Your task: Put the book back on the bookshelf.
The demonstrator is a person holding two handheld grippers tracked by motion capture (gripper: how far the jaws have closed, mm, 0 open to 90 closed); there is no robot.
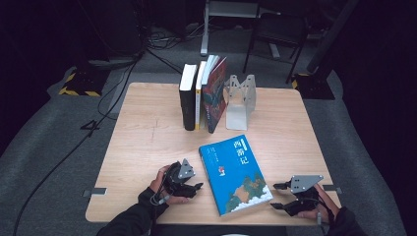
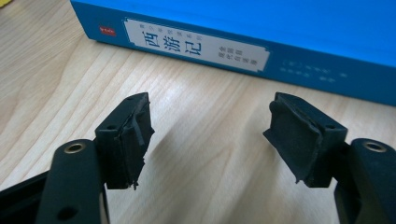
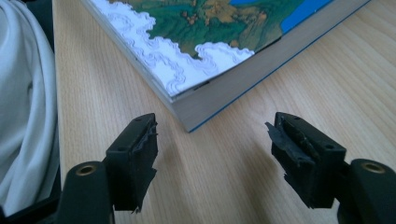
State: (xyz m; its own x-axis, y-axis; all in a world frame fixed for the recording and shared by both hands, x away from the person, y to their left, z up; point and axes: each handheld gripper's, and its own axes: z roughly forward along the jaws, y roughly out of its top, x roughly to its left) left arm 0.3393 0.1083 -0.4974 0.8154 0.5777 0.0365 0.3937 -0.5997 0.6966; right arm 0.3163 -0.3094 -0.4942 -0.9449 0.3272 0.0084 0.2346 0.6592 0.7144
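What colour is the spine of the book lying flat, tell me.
Bright blue, with a pale title label; the spine shows best in the left gripper view.

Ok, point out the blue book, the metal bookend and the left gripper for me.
blue book (image 1: 235, 173), high view, middle of its front cover.
metal bookend (image 1: 240, 101), high view, its upright plate.
left gripper (image 1: 195, 189), high view, between its fingertips.

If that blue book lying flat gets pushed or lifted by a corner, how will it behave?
The blue book looks thick, so probably stiff and fairly heavy. Its glossy cover may slip between fingers. Lying flat on the table, it should slide rather than tip.
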